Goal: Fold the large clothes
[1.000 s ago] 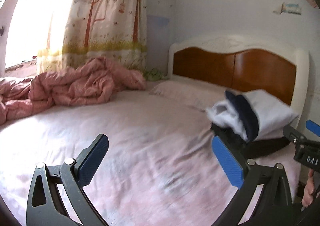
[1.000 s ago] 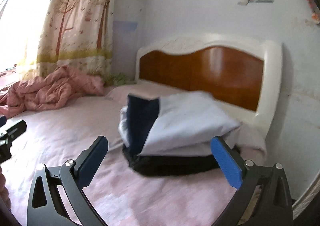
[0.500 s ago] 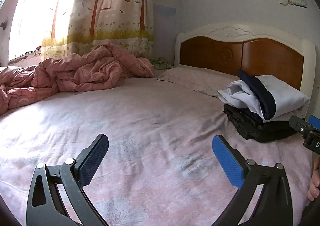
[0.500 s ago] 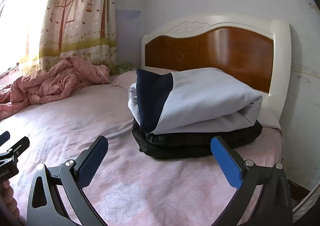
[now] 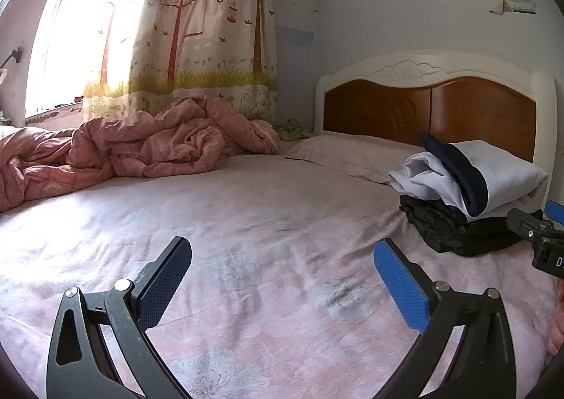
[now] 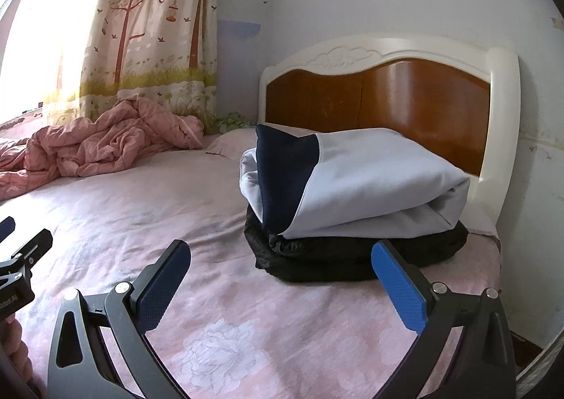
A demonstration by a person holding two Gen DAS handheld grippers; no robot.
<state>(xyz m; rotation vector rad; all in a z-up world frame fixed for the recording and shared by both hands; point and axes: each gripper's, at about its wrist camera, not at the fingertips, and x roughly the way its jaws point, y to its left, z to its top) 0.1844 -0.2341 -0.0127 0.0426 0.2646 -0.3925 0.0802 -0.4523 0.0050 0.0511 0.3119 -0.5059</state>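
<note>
We hold both tools low over the pink flowered bedsheet [image 5: 268, 233], and neither one grips anything. Our left gripper [image 5: 282, 279] has its two fingers spread wide apart, with bare sheet showing between the dark pad at 8 o'clock and the bright blue pad [image 5: 402, 289] at 4 o'clock of its view. Our right gripper [image 6: 280, 280] is spread just as wide, also over bare sheet.

The folded clothes sit in one stack near the head of the bed. In the right wrist view the stack lies just past centre toward 2 o'clock: a pale grey garment [image 6: 373, 180] with a navy panel [image 6: 282, 173] folded over its left end lies on top of a black garment [image 6: 317, 258], which rests flat on the sheet. The blue pad of the right tool appears just in front of the black layer's near edge, though we cannot tell whether they touch. In the left wrist view the same stack sits out at 3 o'clock, well apart from the left tool's fingers.

Behind the stack stands the headboard [image 6: 387, 95], brown wood in a white frame, with a flat pink pillow [image 5: 349, 155] at its foot. A crumpled pink quilt [image 5: 141, 148] is heaped at 10 o'clock, under a tree-patterned curtain [image 5: 201, 28] beside a bright window.

At 3 o'clock in the left view the other tool's black body pokes in.
</note>
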